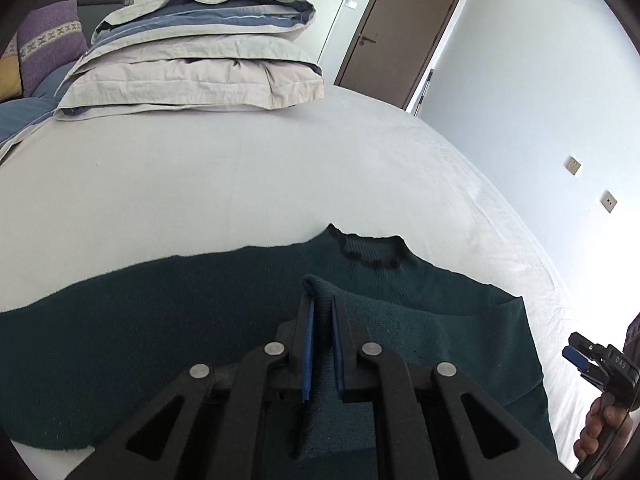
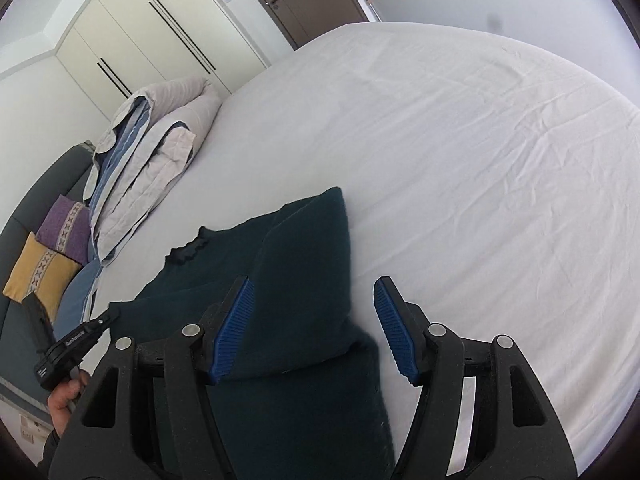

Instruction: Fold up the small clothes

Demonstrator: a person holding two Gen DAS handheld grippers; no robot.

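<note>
Evidently the dark green knitted sweater [image 1: 168, 344] is lying on the white bedsheet [image 1: 240, 184] partly folded, one sleeve already across toward three o'clock, the left gripper [image 1: 321, 304] pinching a cuff and the right gripper [image 2: 314, 312] hanging spread, so further folds are remaining.

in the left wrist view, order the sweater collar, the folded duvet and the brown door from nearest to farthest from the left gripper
1. Sweater collar, just ahead of the left gripper, slightly right.
2. Folded duvet, across the bed, upper left.
3. Brown door, beyond the bed, upper right.
</note>
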